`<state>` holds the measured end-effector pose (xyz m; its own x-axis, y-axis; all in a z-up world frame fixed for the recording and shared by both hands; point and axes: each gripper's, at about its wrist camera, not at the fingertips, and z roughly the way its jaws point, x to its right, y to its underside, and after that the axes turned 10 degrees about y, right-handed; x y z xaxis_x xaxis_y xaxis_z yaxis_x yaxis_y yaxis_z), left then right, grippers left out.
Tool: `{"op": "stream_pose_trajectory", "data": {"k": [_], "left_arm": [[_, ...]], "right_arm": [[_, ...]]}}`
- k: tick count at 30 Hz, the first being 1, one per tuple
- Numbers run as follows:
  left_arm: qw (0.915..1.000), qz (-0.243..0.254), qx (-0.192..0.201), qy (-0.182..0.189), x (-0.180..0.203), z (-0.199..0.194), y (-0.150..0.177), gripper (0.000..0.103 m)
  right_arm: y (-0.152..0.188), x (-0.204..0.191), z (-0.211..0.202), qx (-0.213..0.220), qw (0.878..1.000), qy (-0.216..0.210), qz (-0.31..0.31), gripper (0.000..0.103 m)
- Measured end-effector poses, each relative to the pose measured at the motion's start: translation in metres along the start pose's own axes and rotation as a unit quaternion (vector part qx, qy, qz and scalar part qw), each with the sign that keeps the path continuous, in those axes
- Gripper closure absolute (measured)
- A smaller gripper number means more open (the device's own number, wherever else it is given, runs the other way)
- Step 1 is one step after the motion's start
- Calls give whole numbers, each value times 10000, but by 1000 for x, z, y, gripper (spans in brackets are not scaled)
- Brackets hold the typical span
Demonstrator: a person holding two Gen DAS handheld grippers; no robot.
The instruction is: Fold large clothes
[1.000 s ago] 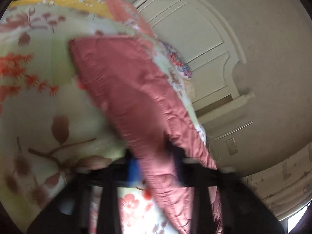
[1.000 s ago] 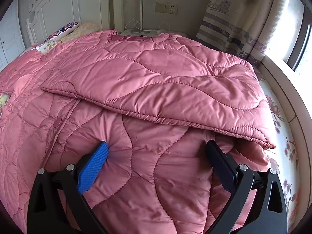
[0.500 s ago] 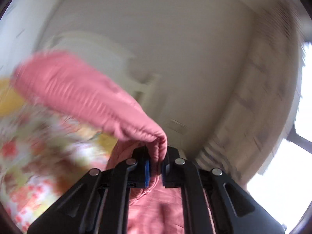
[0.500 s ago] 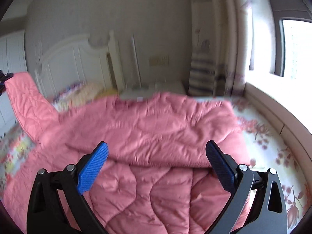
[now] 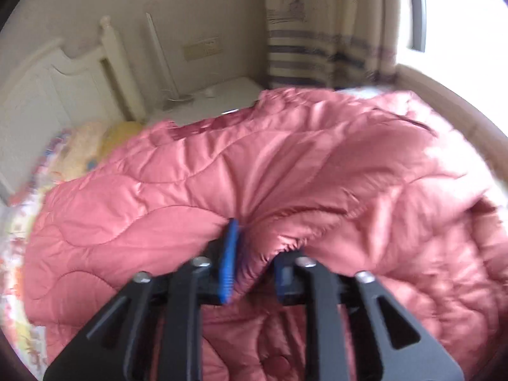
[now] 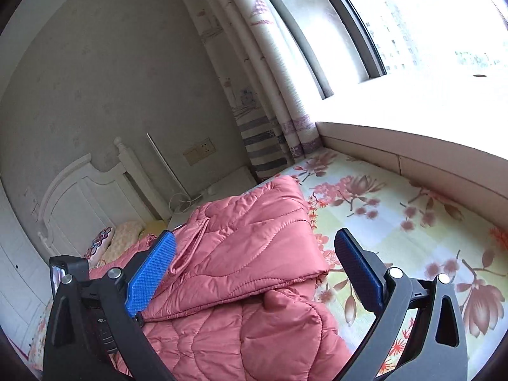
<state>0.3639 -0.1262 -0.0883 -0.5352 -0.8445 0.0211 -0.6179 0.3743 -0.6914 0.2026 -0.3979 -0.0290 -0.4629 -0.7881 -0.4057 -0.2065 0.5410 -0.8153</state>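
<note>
A large pink quilted coat (image 5: 317, 174) lies folded on the bed. In the left wrist view my left gripper (image 5: 255, 254) sits low over it, and a hemmed edge of the coat lies loosely between its blue pads (image 5: 228, 260). The jaws are opening, with a gap on the right side. The right wrist view shows the coat (image 6: 254, 254) with its upper layer folded over the lower one. Above the coat's near part, my right gripper (image 6: 254, 273) stands wide open with nothing between its fingers.
The floral bed sheet (image 6: 397, 216) is bare to the right of the coat, bounded by a beige window ledge (image 6: 412, 146). A white headboard (image 5: 47, 95), pillows (image 5: 95, 139), a white nightstand (image 5: 222, 95) and a striped curtain (image 6: 254, 111) stand beyond.
My left gripper swung the coat's edge from over the bare sheet across onto the coat, rolled, and its jaws parted. My right gripper rose off the coat and rolled, still open.
</note>
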Motion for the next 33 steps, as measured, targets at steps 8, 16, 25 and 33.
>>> {"op": "stream_pose_trajectory", "data": {"k": [8,16,25,33], "left_arm": [[9870,-740,1243,699,-27,-112,6,5],[9384,-3073,1530,-396,-152,-147,87,9],[8950,-3899,2112,-481,-187,-165,134,11],[9057,-3774,1881,-444,-187,-152,130,11]], "right_arm": [[11,-7,-6,76,9996,-100,-234,6],[17,-22,1,-191,9978,-349,-536,6],[25,-66,16,-1009,9833,-1117,-1021,27],[24,-120,76,-2134,9703,-568,-987,31]]}}
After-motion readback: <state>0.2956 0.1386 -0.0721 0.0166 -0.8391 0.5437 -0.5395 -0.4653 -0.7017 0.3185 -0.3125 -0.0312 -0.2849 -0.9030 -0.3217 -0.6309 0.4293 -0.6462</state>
